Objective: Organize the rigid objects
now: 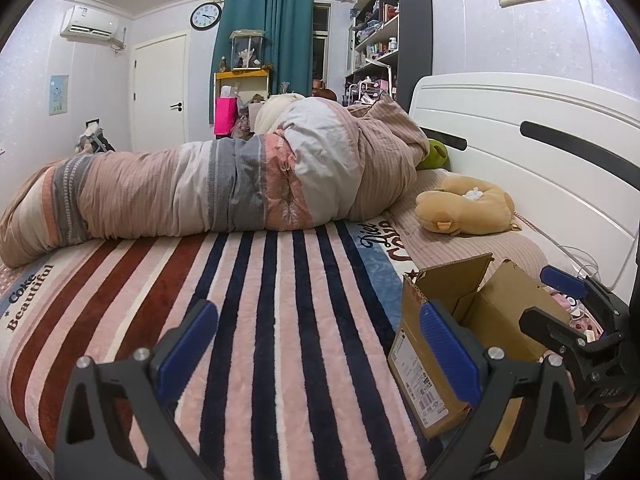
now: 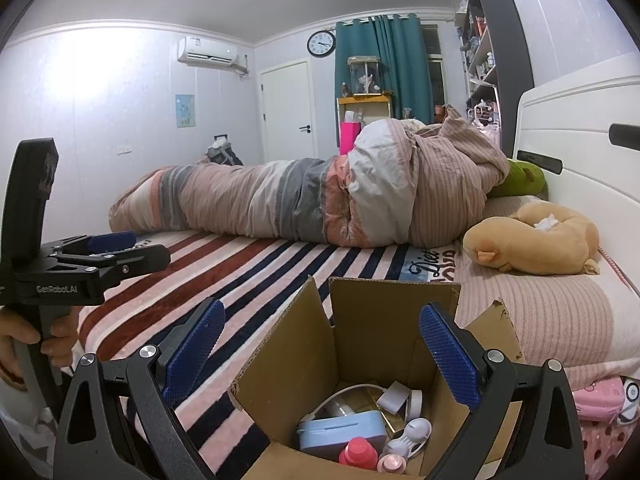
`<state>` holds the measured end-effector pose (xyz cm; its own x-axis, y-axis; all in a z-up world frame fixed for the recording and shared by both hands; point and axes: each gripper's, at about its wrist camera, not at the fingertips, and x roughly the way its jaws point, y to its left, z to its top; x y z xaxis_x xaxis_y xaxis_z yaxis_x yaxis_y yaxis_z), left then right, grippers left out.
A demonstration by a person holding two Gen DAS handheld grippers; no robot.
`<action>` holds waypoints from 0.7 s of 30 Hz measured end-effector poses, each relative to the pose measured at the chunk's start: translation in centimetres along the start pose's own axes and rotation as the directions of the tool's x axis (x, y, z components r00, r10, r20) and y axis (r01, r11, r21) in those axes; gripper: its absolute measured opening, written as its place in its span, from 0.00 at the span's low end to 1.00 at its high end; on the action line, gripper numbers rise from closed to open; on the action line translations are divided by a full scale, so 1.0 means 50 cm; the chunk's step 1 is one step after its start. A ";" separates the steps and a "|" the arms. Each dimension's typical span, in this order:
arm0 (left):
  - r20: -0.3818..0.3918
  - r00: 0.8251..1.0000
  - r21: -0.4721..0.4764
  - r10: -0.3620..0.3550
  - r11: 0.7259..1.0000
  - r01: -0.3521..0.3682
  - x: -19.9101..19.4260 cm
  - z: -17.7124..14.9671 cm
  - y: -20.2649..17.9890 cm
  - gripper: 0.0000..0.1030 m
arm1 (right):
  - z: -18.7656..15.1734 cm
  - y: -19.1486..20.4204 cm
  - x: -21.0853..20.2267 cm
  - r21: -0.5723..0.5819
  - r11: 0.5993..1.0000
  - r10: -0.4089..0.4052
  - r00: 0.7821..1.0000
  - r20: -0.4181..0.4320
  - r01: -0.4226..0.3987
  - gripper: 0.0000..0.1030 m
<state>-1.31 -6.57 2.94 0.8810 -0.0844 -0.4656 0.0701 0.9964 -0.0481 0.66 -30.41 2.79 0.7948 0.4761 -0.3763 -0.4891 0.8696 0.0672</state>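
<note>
Box [image 2: 372,344] stands upright, flaps up; left gripper [image 1: 320,344] and right gripper [image 2: 320,348] jaws apart, empty.

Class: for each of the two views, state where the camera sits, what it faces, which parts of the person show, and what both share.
Left wrist: on the left tongs, open over the striped blanket; right tongs at right.
Right wrist: on the right tongs, open above the cardboard box; left tongs and hand at left.
Shared: box, blanket, rolled duvet, wall clock.
</note>
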 end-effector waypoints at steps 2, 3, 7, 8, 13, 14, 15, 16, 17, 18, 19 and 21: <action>-0.001 1.000 0.000 0.000 1.000 0.000 0.000 0.000 0.000 0.97 | -0.002 0.002 0.001 0.001 1.000 -0.002 1.000 0.000 0.002 0.95; -0.001 1.000 0.001 0.000 1.000 0.000 0.000 0.000 0.000 0.97 | -0.002 0.001 0.001 0.001 1.000 -0.001 1.000 0.000 0.001 0.95; -0.001 1.000 0.000 0.000 1.000 0.000 0.000 0.000 0.000 0.97 | -0.001 -0.001 0.002 -0.001 1.000 0.000 1.000 -0.001 0.000 0.95; 0.000 1.000 -0.002 0.000 1.000 0.000 -0.001 0.000 0.003 0.97 | -0.002 -0.002 0.002 0.000 1.000 0.000 1.000 -0.002 0.000 0.95; -0.001 1.000 -0.001 0.001 1.000 -0.001 -0.003 0.000 0.011 0.97 | -0.003 0.002 0.001 0.002 1.000 -0.005 1.000 -0.002 0.005 0.95; 0.000 1.000 -0.001 0.001 1.000 -0.001 -0.003 0.000 0.008 0.97 | -0.003 0.001 0.001 0.002 1.000 -0.004 1.000 -0.002 0.004 0.95; 0.000 1.000 -0.001 0.003 1.000 -0.003 -0.003 0.000 0.007 0.97 | -0.004 0.001 0.000 0.002 1.000 -0.004 1.000 -0.003 0.004 0.95; 0.001 1.000 0.000 0.001 1.000 -0.001 -0.003 0.000 0.007 0.97 | -0.003 0.001 0.001 0.002 1.000 -0.004 1.000 -0.002 0.004 0.95; 0.001 1.000 0.000 0.001 1.000 -0.001 -0.003 0.000 0.008 0.97 | -0.003 0.001 0.001 0.001 1.000 -0.004 1.000 -0.002 0.004 0.95; 0.001 1.000 0.000 0.001 1.000 -0.001 -0.003 0.000 0.008 0.97 | -0.003 0.001 0.001 0.001 1.000 -0.004 1.000 -0.002 0.004 0.95; 0.001 1.000 0.000 0.001 1.000 -0.001 -0.003 0.000 0.007 0.97 | -0.003 0.000 0.001 0.002 1.000 -0.003 1.000 -0.003 0.003 0.95; 0.001 1.000 -0.001 0.002 1.000 -0.002 -0.003 0.000 0.009 0.97 | -0.003 0.001 0.001 0.002 1.000 -0.003 1.000 -0.003 0.004 0.95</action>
<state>-1.43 -6.12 2.97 0.8814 -0.0826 -0.4651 0.0683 0.9965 -0.0477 0.64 -30.37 2.64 0.7956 0.4727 -0.3788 -0.4857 0.8715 0.0674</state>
